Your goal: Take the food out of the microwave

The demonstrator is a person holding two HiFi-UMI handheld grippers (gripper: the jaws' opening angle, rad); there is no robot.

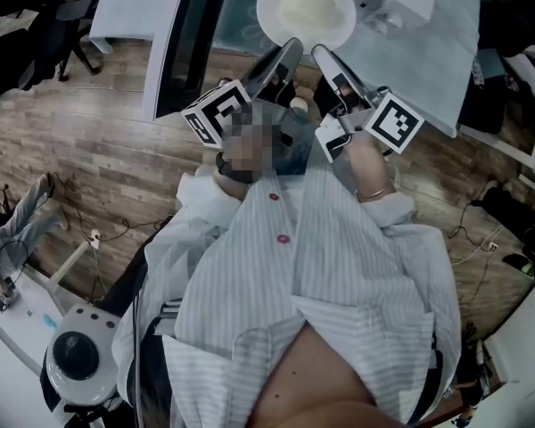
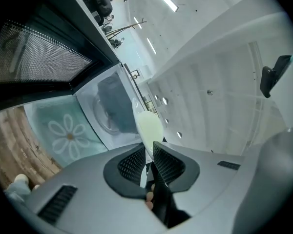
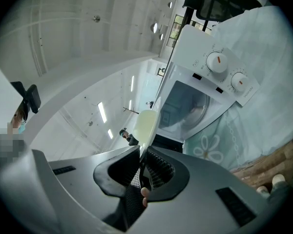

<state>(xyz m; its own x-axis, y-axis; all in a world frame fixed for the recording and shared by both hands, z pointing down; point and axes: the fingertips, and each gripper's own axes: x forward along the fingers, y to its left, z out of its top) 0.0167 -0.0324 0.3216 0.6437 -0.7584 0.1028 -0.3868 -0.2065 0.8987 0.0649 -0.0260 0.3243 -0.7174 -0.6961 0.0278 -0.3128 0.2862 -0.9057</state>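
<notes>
A: Where do we have the plate [image 1: 267, 16]?

B: At 12 o'clock in the head view, held up in front of the microwave [image 3: 201, 101]. The food [image 1: 310, 7] on it is a pale cream mound. We can't tell what dish it is.

A: And the tools?

B: We've got both on the rim. The left gripper [image 1: 290, 48] pinches the plate edge at about 7 o'clock, and the right gripper [image 1: 322, 54] pinches it at about 5 o'clock. In the left gripper view the plate [image 2: 149, 126] runs edge-on into the narrow gap of the left gripper [image 2: 149, 161], with the ribbed pads pressed on either face. It's the same in the right gripper view: the plate [image 3: 145, 123] is clamped in the right gripper [image 3: 140, 165].

A: What about the microwave itself?

B: The door [image 1: 185, 47] is swung open, at 11 o'clock in the head view. The cavity [image 2: 111, 108] shows behind the plate in both gripper views. Two dials [image 3: 216, 61] sit at 1 o'clock in the right gripper view.

A: What's underneath?

B: A teal tablecloth [image 2: 68, 133] with a daisy print lies under the microwave. The wood floor [image 1: 98, 168] is at 9 o'clock in the head view.
</notes>
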